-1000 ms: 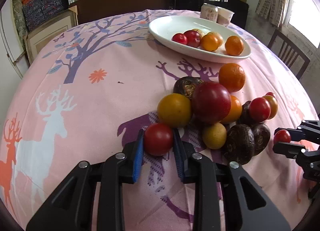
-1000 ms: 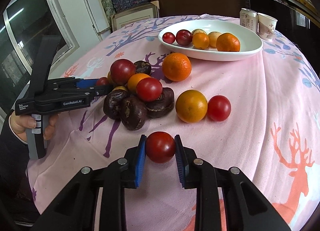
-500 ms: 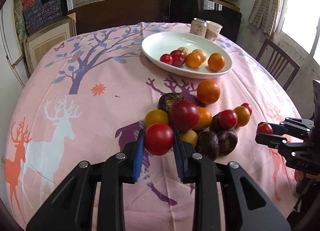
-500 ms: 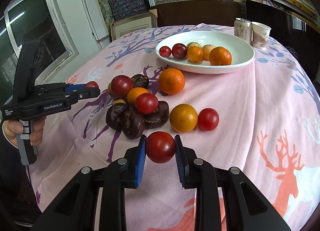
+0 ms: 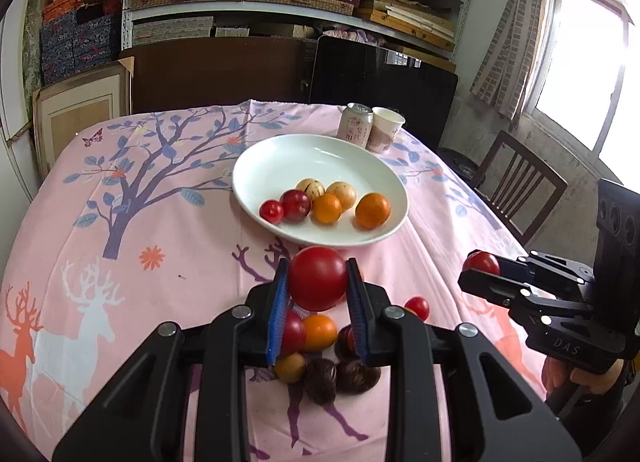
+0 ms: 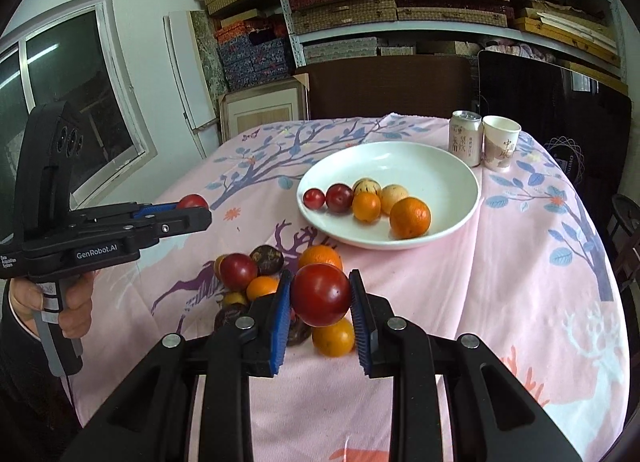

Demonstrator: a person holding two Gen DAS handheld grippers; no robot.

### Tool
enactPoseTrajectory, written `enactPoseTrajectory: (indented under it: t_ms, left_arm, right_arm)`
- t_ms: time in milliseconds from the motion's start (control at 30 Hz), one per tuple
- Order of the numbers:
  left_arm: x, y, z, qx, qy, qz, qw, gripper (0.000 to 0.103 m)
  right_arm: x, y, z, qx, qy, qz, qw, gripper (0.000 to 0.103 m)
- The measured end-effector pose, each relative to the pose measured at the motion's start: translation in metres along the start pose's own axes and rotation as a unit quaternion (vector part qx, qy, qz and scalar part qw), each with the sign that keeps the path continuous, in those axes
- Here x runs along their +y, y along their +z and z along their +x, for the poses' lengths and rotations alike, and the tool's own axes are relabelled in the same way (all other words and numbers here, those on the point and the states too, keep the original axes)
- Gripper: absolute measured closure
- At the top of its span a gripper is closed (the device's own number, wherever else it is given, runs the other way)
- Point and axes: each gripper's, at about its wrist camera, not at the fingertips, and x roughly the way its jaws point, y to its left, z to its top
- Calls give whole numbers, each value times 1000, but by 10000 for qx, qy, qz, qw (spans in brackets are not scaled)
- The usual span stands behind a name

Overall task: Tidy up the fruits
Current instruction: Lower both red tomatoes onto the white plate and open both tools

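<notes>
My left gripper [image 5: 318,294] is shut on a red tomato [image 5: 318,277], held in the air above the fruit pile [image 5: 320,358]. My right gripper [image 6: 320,302] is shut on another red tomato [image 6: 321,294], also lifted over the pile [image 6: 256,274]. Each gripper shows in the other's view, the right gripper [image 5: 480,274] at the right edge and the left gripper [image 6: 192,210] at the left, each with its tomato. Beyond stands a white plate [image 5: 280,166] with several fruits: tomatoes, oranges and pale round ones. The white plate [image 6: 440,166] lies ahead of my right gripper.
A drink can [image 5: 355,124] and a paper cup [image 5: 386,129] stand just behind the plate. A pink patterned tablecloth [image 5: 120,222] covers the round table. A wooden chair [image 5: 516,186] stands at the right; shelves with boxes fill the back wall.
Both grippers have risen from the table, each carrying its red tomato, and now tilt up toward the plate. The fruit pile has dropped lower in both views.
</notes>
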Motion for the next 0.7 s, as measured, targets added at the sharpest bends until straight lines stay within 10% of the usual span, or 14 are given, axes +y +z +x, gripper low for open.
enactPoseTrajectory:
  t_ms: [700]
  left_arm:
    - [7,39,154,867,401,-729,9928,75]
  right_arm:
    - [-79,54,114,435,177,1422,9887,73]
